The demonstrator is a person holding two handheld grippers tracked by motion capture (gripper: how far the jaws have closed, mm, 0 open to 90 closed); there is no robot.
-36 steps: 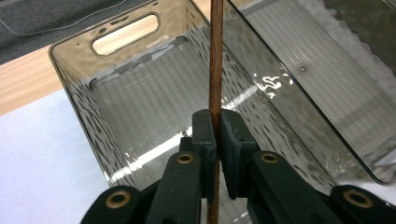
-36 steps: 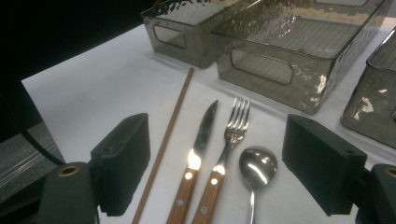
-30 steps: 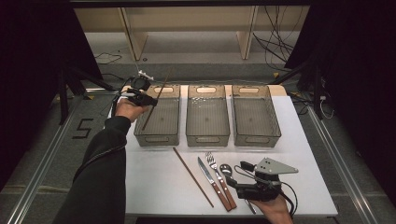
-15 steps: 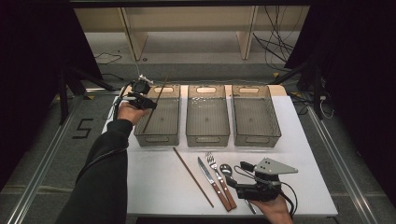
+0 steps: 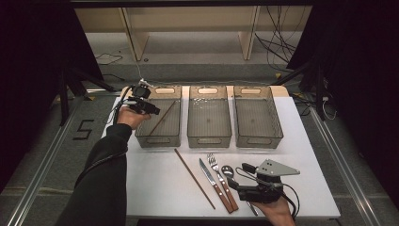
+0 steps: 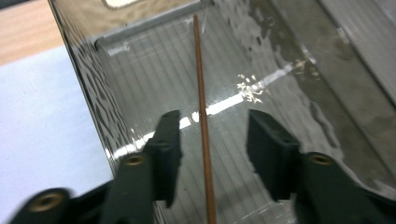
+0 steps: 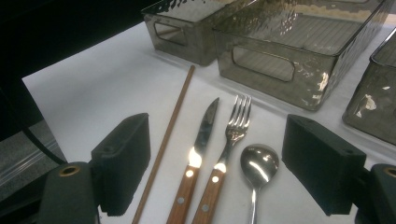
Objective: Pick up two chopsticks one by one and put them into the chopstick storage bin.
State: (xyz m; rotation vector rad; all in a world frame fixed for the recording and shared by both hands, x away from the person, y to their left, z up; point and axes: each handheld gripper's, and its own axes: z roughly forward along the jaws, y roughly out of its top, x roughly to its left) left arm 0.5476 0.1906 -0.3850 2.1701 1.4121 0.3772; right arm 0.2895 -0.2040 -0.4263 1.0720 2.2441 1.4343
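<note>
Release under way at the far-left tray (image 5: pixel 141 136): left gripper (image 5: pixel 151 108) poised over that tray's near-left rim, jaws just opened and now spread clear on either side of the brown chopstick (image 6: pixel 202 116), which lies slanted inside the tray, touched by neither pad. Looks like one chopstick sorted, its twin (image 5: pixel 194 178) waiting on the white bench (image 5: pixel 155 188) beside knife (image 5: pixel 215 184), fork (image 5: pixel 219 176) and spoon (image 5: pixel 228 171). Right gripper (image 7: pixel 217 165) parked low over that cutlery, jaws wide apart, pinching nothing.
</note>
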